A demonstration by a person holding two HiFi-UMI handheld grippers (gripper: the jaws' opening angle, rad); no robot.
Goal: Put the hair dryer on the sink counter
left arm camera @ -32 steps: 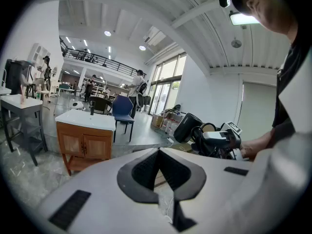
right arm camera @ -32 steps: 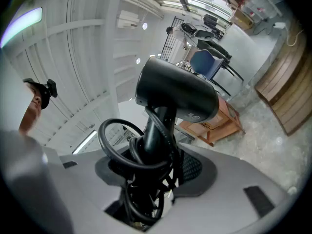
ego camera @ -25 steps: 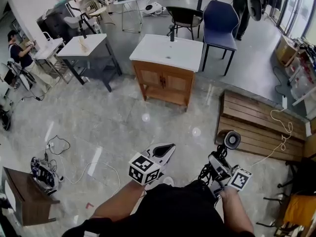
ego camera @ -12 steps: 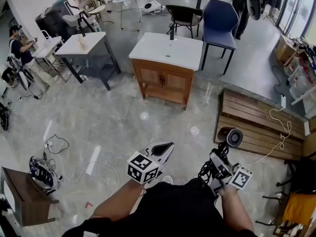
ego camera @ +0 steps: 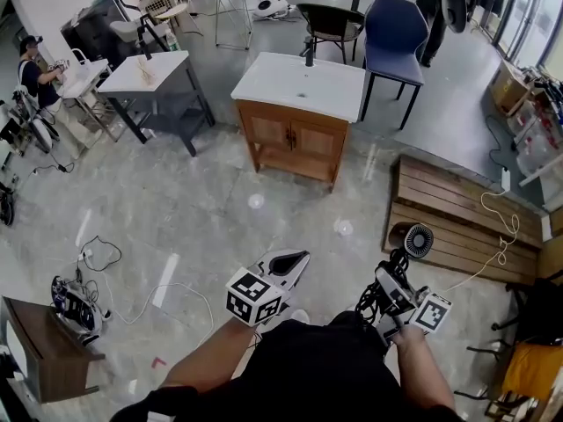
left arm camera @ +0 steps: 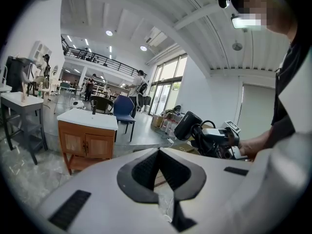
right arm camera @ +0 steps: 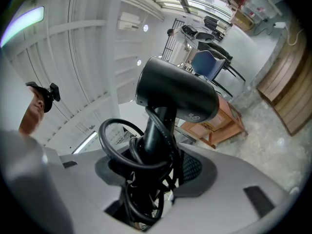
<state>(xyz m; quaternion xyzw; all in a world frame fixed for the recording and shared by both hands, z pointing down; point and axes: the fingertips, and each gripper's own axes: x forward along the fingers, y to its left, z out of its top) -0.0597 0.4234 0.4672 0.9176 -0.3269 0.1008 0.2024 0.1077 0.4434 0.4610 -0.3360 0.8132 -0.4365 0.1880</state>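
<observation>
Carrying step: right tool (right arm camera: pixel 152 182) gripped the hair dryer (right arm camera: pixel 176 94) by its handle (right arm camera: pixel 157 130) (cord (right arm camera: pixel 111 147) bunched in), left tool (left arm camera: pixel 161 175) closed, empty; sink bench (ego camera: pixel 295 90) stood well ahead, so the next move called for walking over.

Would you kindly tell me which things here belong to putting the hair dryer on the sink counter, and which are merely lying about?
Job in hand:
- black hair dryer, cord coiled, clamped in the right gripper
- white-topped wooden sink counter, some way ahead

Lying about:
- blue padded chair
- black chair
- slatted wooden platform
- white-topped table with dark legs
</observation>
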